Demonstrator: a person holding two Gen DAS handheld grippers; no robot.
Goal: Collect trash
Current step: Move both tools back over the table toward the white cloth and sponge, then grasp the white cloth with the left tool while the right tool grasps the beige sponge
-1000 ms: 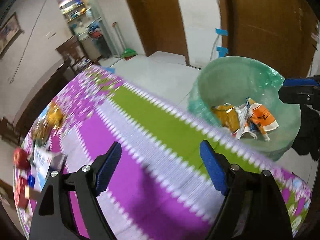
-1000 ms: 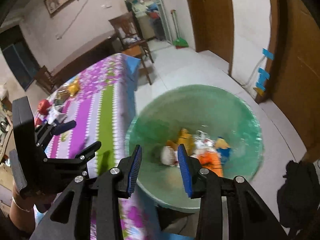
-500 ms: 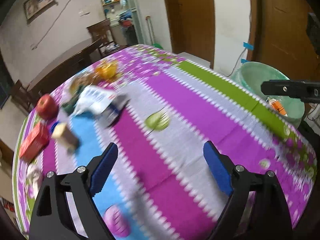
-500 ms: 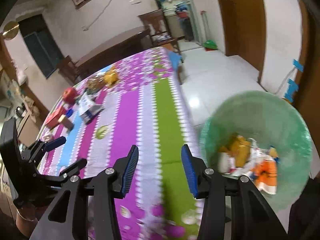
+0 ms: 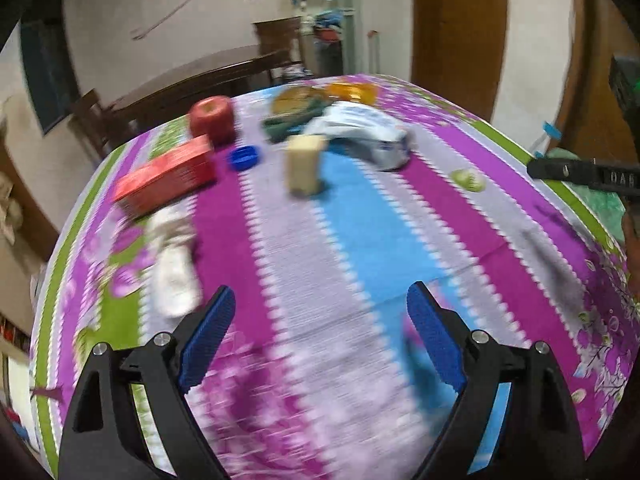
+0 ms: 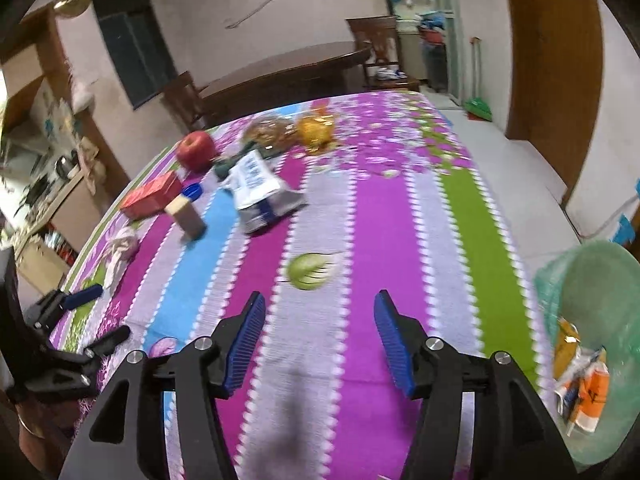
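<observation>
My left gripper point(image 5: 320, 340) hangs open and empty over the striped tablecloth point(image 5: 360, 240). Just left of it lies a crumpled white tissue point(image 5: 174, 268). Further back are a white-and-blue wrapper point(image 5: 360, 132), a blue cap point(image 5: 243, 158), a beige block point(image 5: 304, 164), a red box point(image 5: 168, 174) and a red apple point(image 5: 212, 118). My right gripper point(image 6: 320, 340) is over the cloth with its jaws opening and nothing between them. The green-lined bin point(image 6: 600, 300) stands off the table's right edge, with wrappers inside. The wrapper point(image 6: 260, 184) and tissue point(image 6: 120, 248) lie ahead to the left.
An orange bag point(image 6: 316, 130) and a clear snack bag point(image 6: 268, 132) lie at the table's far end. Dark wooden chairs point(image 6: 184, 96) and another table stand behind. My left gripper point(image 6: 92, 316) shows at the left edge of the right wrist view. Both views are motion-blurred.
Both grippers have swung from over the bin across to the table. The right jaws have widened. The trash items at the far end have come nearer in both views.
</observation>
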